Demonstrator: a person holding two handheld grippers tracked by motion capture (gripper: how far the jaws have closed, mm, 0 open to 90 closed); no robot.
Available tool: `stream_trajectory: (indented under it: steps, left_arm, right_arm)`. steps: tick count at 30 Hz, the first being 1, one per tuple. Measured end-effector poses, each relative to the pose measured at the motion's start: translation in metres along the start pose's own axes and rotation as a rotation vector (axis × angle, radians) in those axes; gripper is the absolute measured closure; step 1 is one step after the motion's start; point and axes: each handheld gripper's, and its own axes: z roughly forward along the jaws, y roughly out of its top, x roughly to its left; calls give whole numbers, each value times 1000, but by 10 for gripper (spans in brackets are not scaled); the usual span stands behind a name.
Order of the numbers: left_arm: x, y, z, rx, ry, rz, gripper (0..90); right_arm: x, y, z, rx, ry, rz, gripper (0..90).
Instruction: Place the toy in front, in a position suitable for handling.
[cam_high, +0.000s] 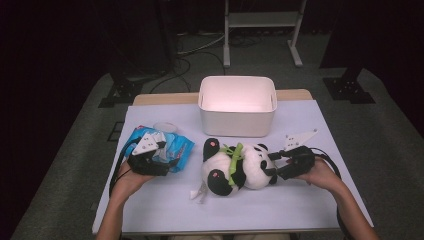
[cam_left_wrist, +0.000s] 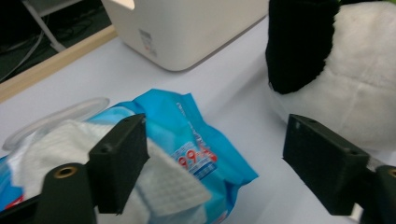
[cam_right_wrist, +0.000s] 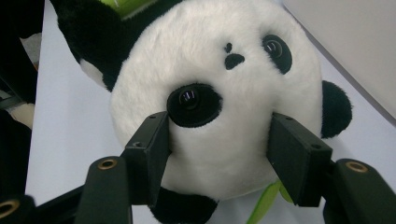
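Note:
A black and white panda plush (cam_high: 250, 165) lies on its side in the middle of the white table, a green bamboo piece (cam_high: 234, 161) across its chest. My right gripper (cam_high: 274, 170) comes at its head from the right. In the right gripper view the panda's face (cam_right_wrist: 224, 93) sits between the two jaws, which press into the fur on both sides, and my right gripper (cam_right_wrist: 219, 144) is shut on it. A blue wet-wipes pack (cam_high: 175, 147) lies at the left. My left gripper (cam_high: 162, 162) stands open over it, one jaw above the pack (cam_left_wrist: 196, 135) and the other near the panda (cam_left_wrist: 355, 79).
A white bin (cam_high: 237, 125) stands behind the panda, open side up; it shows as the bin (cam_left_wrist: 187, 32) ahead in the left gripper view. A clear plastic lid (cam_high: 165, 126) lies behind the pack. A white tag (cam_high: 199, 192) trails from the plush. Dark floor and cables surround the table (cam_high: 300, 200).

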Motion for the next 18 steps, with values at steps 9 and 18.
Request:
stream_trajectory:
  steps: [9, 18]
  left_arm:
    - [24, -4, -1, 96, -19, 34, 458]
    - [33, -6, 9, 165, -48, 89, 711]
  right_arm:
    - [-2, -1, 0, -8, 6, 3, 388]
    - [-3, -2, 1, -20, 10, 9, 386]
